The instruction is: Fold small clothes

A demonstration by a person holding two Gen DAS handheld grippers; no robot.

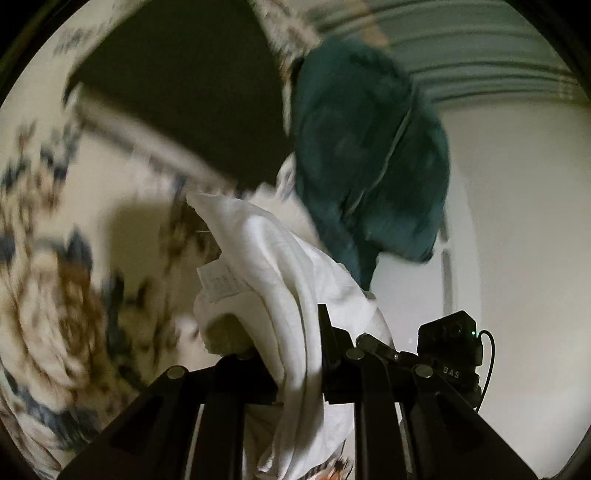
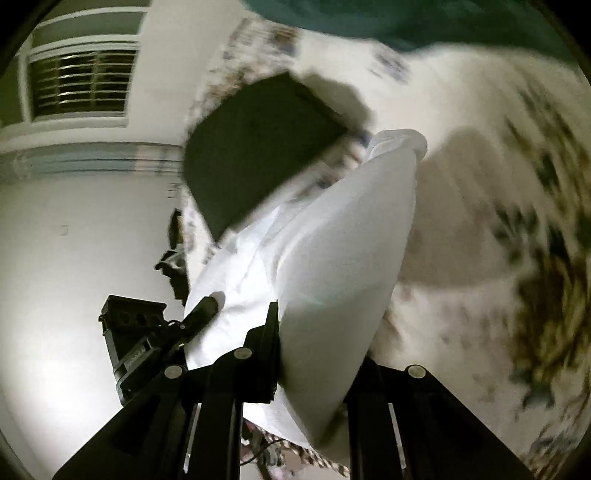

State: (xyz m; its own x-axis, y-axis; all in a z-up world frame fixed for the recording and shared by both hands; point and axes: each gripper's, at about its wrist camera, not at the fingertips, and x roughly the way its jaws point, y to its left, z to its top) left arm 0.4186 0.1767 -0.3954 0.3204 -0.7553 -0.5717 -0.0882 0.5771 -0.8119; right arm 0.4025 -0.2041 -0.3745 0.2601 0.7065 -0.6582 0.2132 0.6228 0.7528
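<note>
Here we have the white garment (image 1: 273, 266) lifted clear above the floral bed (image 1: 55, 295), both left tongs (image 1: 291, 354) and right tongs (image 2: 310, 343) clamped on its cloth, so next we would likely lay it flat near the dark folded piece (image 2: 258, 147).

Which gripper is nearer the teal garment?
Left, probably. The teal garment hangs just beyond the left gripper, past the white cloth it holds. From the right gripper it shows only at the far top edge.

Floral bedspread (image 1: 55, 302), dk folded garment (image 1: 192, 92) (blurry), teal one (image 1: 369, 147)
</note>
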